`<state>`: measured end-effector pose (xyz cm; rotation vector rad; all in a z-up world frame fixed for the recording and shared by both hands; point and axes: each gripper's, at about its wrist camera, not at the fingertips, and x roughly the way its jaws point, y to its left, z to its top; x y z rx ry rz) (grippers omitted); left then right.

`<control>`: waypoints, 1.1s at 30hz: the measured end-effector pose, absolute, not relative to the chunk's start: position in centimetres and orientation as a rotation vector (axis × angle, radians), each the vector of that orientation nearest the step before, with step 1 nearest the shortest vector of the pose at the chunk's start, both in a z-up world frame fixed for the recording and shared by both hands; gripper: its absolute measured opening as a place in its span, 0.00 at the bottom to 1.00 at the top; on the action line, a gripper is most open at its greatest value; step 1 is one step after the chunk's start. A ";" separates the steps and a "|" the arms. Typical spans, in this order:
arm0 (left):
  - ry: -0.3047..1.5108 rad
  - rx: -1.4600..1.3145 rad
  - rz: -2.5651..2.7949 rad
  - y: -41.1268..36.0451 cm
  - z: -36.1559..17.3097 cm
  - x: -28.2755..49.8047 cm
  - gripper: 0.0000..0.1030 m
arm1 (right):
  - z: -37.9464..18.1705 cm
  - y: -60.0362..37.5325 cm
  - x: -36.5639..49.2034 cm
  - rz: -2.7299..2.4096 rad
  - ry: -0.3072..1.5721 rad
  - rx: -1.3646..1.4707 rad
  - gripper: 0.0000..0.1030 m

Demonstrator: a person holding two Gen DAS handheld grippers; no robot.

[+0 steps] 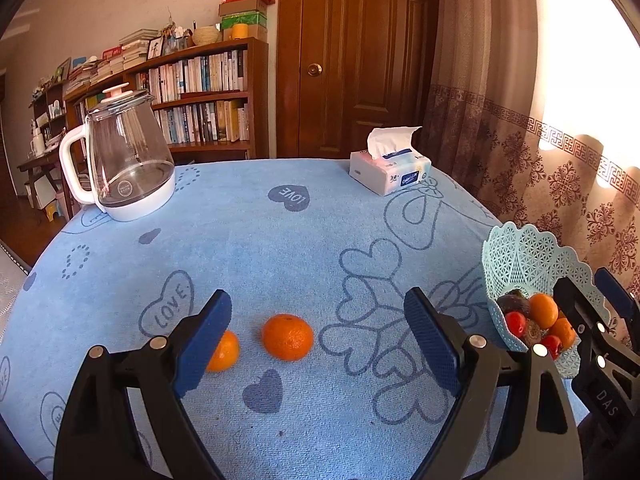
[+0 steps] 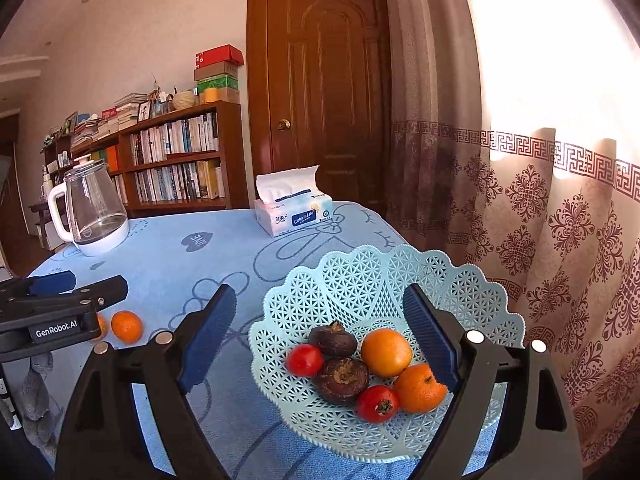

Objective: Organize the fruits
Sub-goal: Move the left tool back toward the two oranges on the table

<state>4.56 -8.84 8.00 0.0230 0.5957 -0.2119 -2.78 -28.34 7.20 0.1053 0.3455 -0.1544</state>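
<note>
Two tangerines lie on the blue cloth in the left wrist view: one (image 1: 287, 337) in the open, the other (image 1: 224, 352) half hidden behind the left finger. My left gripper (image 1: 318, 300) hovers open over them, holding nothing. In the right wrist view a pale blue lattice basket (image 2: 360, 272) holds an orange (image 2: 386, 352), a tangerine (image 2: 418, 388), two red fruits (image 2: 304, 360) and two dark brown ones (image 2: 342, 378). My right gripper (image 2: 320, 292) is open above the basket, with its right pad beside the tangerine and its left finger outside the rim.
A glass kettle (image 1: 128, 160) stands at the far left of the table, and a tissue pack (image 1: 390, 174) at the far edge. The basket (image 1: 520, 256) sits near the table's right edge, close to a patterned curtain (image 2: 560, 240). A bookshelf and a door are behind.
</note>
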 end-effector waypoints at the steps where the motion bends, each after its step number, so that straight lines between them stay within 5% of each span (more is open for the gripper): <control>1: 0.594 0.017 -0.205 -8.5 8.1 4.6 0.85 | 7.2 -28.3 -2.8 -0.153 0.346 0.104 0.84; 33: 0.723 -0.022 -0.047 -1.8 5.3 7.4 0.85 | 5.8 -22.4 -2.5 0.140 0.459 -0.020 0.84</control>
